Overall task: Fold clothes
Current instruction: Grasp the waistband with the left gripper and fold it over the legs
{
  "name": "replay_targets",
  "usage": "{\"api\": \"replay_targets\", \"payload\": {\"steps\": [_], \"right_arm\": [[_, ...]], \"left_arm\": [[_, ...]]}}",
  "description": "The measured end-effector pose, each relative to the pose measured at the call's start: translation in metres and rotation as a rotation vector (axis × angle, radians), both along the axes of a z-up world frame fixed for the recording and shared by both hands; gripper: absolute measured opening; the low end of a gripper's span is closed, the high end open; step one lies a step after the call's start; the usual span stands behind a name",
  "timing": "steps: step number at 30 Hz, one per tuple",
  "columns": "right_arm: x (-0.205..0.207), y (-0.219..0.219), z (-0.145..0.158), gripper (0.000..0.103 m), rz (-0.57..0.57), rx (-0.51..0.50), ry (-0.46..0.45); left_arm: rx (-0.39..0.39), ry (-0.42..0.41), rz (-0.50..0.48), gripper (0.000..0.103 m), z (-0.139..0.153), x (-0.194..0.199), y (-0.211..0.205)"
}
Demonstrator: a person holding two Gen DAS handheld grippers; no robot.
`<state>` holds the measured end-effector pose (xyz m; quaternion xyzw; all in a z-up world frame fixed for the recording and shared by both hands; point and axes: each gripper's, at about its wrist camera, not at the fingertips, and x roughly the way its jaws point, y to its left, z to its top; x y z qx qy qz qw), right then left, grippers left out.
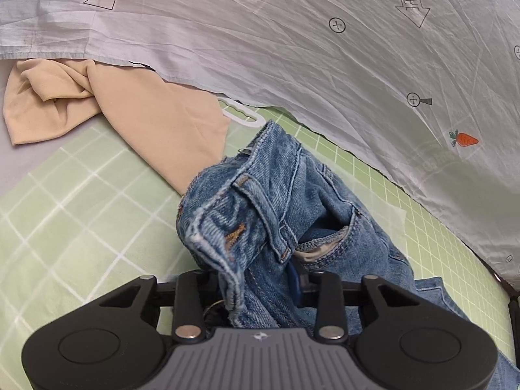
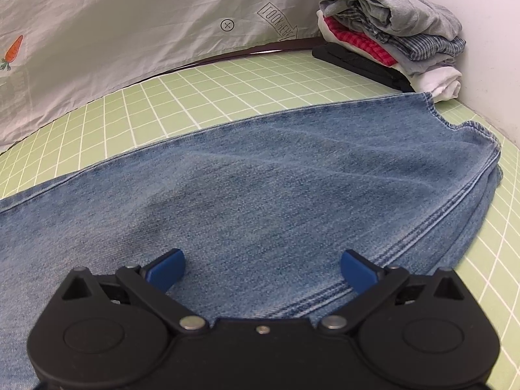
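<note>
The white printed sheet point(image 1: 292, 48) hangs along the far side, and under me runs the green gridded surface point(image 1: 81, 211), with the jeans point(image 2: 243, 195) laid across most of it. Their long axis runs left to right: the legs lie flat, one stacked on the other, with the hems point(image 2: 455, 130) pointing to the far right, just beside a pile of folded clothes point(image 2: 390, 32) in the corner, while the waist end is on the left. To the far left of the jeans a beige garment point(image 1: 113, 113) lies crumpled, with a white hanger point(image 1: 240, 113) poking out from under it. My left gripper point(image 1: 260, 292) is clamped on the waistband point(image 1: 227, 227), which bunches up between its jaws with a belt loop and a gaping pocket showing. My right gripper point(image 2: 261, 268) hovers over the legs with its blue fingers point(image 2: 165, 268) spread apart and nothing between them. I judge the denim to be heavy and fairly stiff for cloth, not slippery or fragile; it should hold a crease but drag on the surface. The thick waistband and the hems look like the surest places to grip.
</note>
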<state>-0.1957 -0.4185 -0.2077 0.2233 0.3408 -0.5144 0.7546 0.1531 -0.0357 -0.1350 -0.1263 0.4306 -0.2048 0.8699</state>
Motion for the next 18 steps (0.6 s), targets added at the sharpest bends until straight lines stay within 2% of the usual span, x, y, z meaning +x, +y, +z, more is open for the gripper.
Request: {"api": "replay_targets", "payload": {"steps": [6, 9, 13, 18], "right_arm": [[-0.007, -0.014, 0.004, 0.103, 0.070, 0.052, 0.012], [-0.018, -0.024, 0.006, 0.103, 0.061, 0.071, 0.010], [-0.040, -0.033, 0.012, 0.103, 0.003, 0.068, -0.009], [-0.075, -0.039, 0.014, 0.103, -0.079, 0.078, -0.030]], "left_arm": [[-0.043, -0.056, -0.039, 0.030, 0.032, -0.030, -0.022], [-0.052, -0.086, -0.086, 0.028, 0.046, -0.049, -0.040], [-0.036, -0.130, -0.194, 0.027, 0.058, -0.076, -0.075], [0.017, -0.189, -0.377, 0.027, 0.060, -0.112, -0.134]]}}
